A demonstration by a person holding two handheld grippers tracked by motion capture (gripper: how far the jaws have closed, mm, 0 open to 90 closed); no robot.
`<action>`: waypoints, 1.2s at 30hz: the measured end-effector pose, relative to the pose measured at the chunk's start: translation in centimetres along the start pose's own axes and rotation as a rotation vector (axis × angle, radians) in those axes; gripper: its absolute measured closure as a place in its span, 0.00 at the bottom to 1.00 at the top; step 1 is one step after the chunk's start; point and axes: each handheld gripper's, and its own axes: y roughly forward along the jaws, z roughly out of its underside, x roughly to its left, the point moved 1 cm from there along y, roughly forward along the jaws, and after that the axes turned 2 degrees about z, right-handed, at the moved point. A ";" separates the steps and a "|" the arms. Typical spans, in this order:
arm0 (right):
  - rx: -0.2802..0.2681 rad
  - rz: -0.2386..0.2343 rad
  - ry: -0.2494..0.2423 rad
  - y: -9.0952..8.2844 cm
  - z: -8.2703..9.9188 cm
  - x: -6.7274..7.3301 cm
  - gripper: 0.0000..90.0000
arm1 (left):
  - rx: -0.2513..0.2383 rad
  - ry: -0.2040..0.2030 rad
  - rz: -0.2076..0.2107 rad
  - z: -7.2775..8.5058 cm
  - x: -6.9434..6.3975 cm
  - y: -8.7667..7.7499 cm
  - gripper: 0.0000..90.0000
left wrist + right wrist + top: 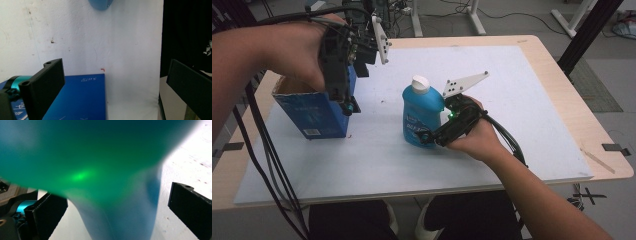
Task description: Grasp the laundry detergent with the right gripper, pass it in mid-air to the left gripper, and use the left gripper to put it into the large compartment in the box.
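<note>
A blue bottle (pixel 419 112) with a white cap stands upright in the middle of the white mat (pixel 512 100). My right gripper (pixel 428 137) reaches in from the bottle's right, low on its body. In the right gripper view the blurred bottle (pixel 120 215) sits between the wide-apart jaws of the gripper (pixel 117 205), with a gap on each side. An open-topped blue box (pixel 314 115) stands at the left. My left gripper (pixel 347 106) points down over the box's right edge, open. In the left gripper view the box (pixel 80 100) lies under the left jaw of the gripper (pixel 115 82), with the bottle (pixel 100 4) at the top edge.
The mat covers most of a wooden table (pixel 562 65). Black cables (pixel 267 150) hang off the table's left side from the left hand. Table legs and a dark frame (pixel 582 30) stand behind the far edge.
</note>
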 end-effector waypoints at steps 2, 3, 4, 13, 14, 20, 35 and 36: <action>-0.009 0.001 0.000 0.2 0.0 0.1 0.02 | 0.000 0.004 0.001 0.0 0.1 0.0 0.02; -0.014 0.001 0.003 0.3 0.1 0.1 0.02 | -0.001 0.004 0.002 0.0 0.1 0.0 0.02; -0.020 -0.004 0.007 0.4 0.1 0.1 0.02 | 0.000 0.005 0.001 0.0 0.1 0.0 0.02; -0.074 0.021 0.006 0.7 0.4 0.2 0.05 | -0.004 0.001 0.002 0.2 0.2 0.2 0.02; -0.079 0.017 0.009 0.7 0.5 0.2 0.07 | -0.005 0.000 0.003 0.2 0.1 0.2 0.02; -0.116 0.045 0.002 0.7 0.8 0.3 0.15 | -0.004 -0.002 0.001 0.3 0.2 0.2 0.02; -0.152 0.070 -0.020 0.8 1.3 0.6 0.28 | -0.003 -0.003 0.003 0.5 0.3 0.3 0.02; -0.151 0.070 -0.018 0.8 1.3 0.6 0.28 | -0.004 -0.004 0.003 0.5 0.3 0.4 0.02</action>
